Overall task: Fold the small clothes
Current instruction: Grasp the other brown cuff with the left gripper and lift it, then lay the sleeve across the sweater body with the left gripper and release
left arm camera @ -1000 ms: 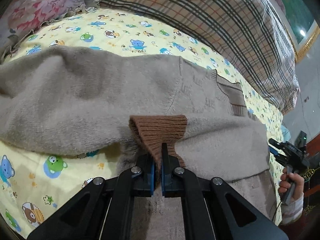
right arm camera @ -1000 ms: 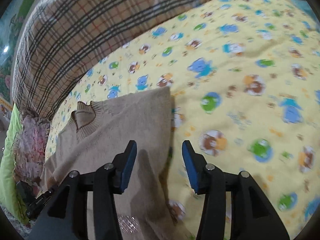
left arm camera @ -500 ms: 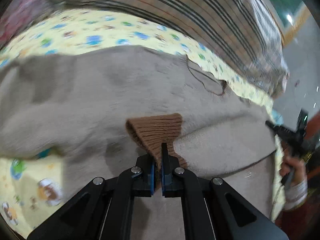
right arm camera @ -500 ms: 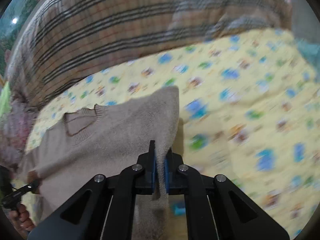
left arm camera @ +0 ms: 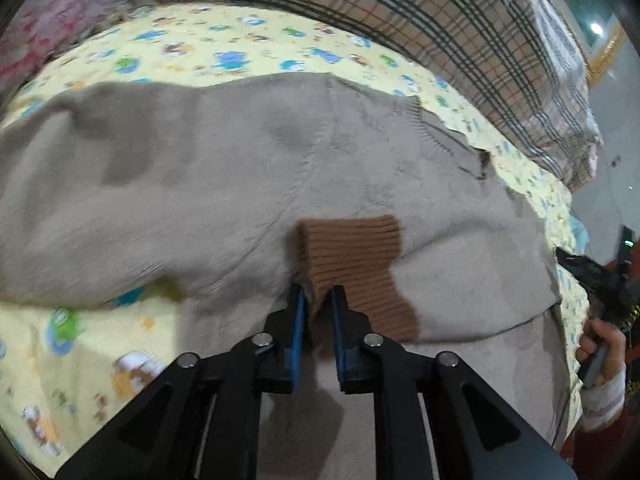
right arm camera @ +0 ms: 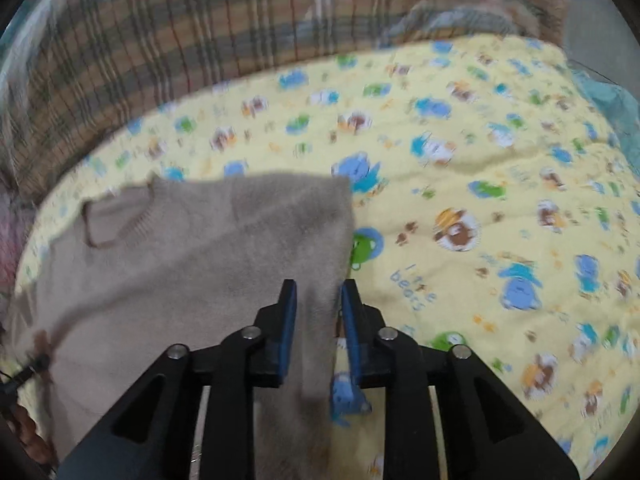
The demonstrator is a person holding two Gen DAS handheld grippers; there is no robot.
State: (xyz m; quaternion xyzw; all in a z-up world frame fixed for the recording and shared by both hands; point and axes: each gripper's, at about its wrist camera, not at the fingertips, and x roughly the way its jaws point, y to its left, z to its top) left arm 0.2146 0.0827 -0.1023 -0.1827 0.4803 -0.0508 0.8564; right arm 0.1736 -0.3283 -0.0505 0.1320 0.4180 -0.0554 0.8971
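Beige sweater [left arm camera: 224, 168] spread on the yellow cartoon-print sheet [right arm camera: 500, 184], both my grippers parted at its edges.

My left gripper [left arm camera: 317, 300] has its blue-padded fingers slightly apart around the brown ribbed cuff [left arm camera: 352, 256], which lies folded across the sweater's body. My right gripper [right arm camera: 317, 296] is also parted, straddling the sweater's side edge, with fabric between the fingers but not pinched. The neckline [right arm camera: 116, 220] lies toward the far side of the bed. A plaid blanket [left arm camera: 460, 28] is heaped along the far edge of the sheet, and a pink floral fabric [left arm camera: 44, 36] sits at the far left corner. My right hand [left arm camera: 600, 344] shows at the sheet's right edge in the left view.
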